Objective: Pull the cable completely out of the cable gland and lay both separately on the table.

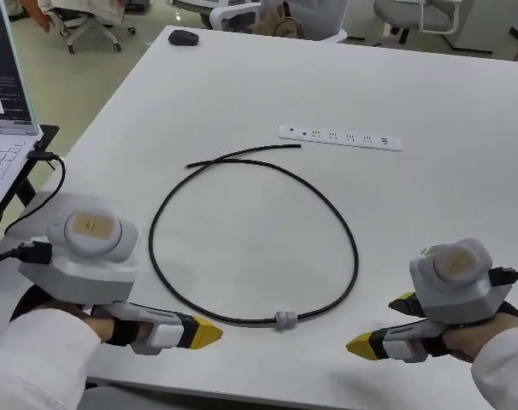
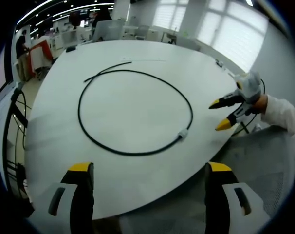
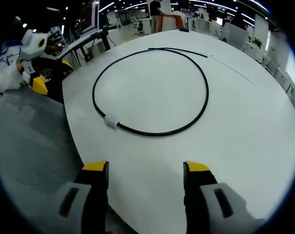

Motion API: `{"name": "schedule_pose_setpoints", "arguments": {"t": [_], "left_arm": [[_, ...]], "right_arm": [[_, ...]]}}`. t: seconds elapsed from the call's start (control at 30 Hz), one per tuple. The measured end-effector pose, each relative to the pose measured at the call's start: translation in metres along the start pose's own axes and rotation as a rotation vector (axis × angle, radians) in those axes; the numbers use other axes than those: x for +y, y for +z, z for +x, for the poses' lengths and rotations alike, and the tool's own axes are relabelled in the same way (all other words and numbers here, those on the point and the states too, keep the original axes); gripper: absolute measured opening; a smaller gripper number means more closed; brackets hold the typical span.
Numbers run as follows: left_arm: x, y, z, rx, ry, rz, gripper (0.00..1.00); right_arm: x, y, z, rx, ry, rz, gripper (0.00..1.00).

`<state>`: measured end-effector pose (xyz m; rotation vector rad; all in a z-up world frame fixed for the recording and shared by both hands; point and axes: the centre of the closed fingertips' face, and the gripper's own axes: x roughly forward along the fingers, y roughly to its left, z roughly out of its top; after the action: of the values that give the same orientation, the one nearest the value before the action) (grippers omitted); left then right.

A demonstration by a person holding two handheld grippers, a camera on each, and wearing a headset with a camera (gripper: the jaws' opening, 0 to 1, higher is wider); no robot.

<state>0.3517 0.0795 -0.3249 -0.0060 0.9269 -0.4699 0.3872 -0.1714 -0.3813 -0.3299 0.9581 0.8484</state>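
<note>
A black cable point(image 1: 340, 222) lies in a wide loop on the white table point(image 1: 438, 196), its two ends crossing at the far side. A small grey cable gland point(image 1: 285, 320) sits threaded on the loop's near arc; it shows too in the left gripper view point(image 2: 183, 132) and the right gripper view point(image 3: 111, 120). My left gripper point(image 1: 203, 333) point(image 2: 150, 168) hovers open at the table's front edge, left of the gland, holding nothing. To the gland's right, my right gripper point(image 1: 383, 323) point(image 3: 146, 166) is open and apart from it. Neither gripper touches the cable.
A white power strip point(image 1: 340, 137) lies beyond the loop. A laptop point(image 1: 2, 128) with a black lead stands off the table's left edge. A dark mouse point(image 1: 183, 37) rests at the far corner. Office chairs stand behind the table.
</note>
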Motion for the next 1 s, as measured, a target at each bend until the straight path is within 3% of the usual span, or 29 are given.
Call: {"name": "schedule_pose_setpoints", "arguments": {"t": [0.13, 0.3, 0.4, 0.83, 1.0], "left_arm": [[-0.001, 0.000, 0.000, 0.000, -0.004, 0.004, 0.95], [-0.001, 0.000, 0.000, 0.004, -0.008, 0.007, 0.94], [-0.002, -0.001, 0.001, 0.007, -0.011, 0.012, 0.94], [-0.002, 0.000, 0.000, -0.001, -0.016, 0.009, 0.93], [-0.003, -0.002, 0.000, 0.007, -0.021, 0.009, 0.93]], "right_arm": [[0.005, 0.023, 0.001, -0.098, 0.020, -0.029, 0.59], [0.015, 0.044, 0.003, -0.174, 0.048, -0.115, 0.51], [0.020, 0.048, 0.007, -0.173, 0.076, -0.114, 0.51], [0.047, 0.062, 0.034, -0.147, 0.192, -0.442, 0.41], [0.054, 0.058, 0.047, -0.119, 0.228, -0.498, 0.31]]}}
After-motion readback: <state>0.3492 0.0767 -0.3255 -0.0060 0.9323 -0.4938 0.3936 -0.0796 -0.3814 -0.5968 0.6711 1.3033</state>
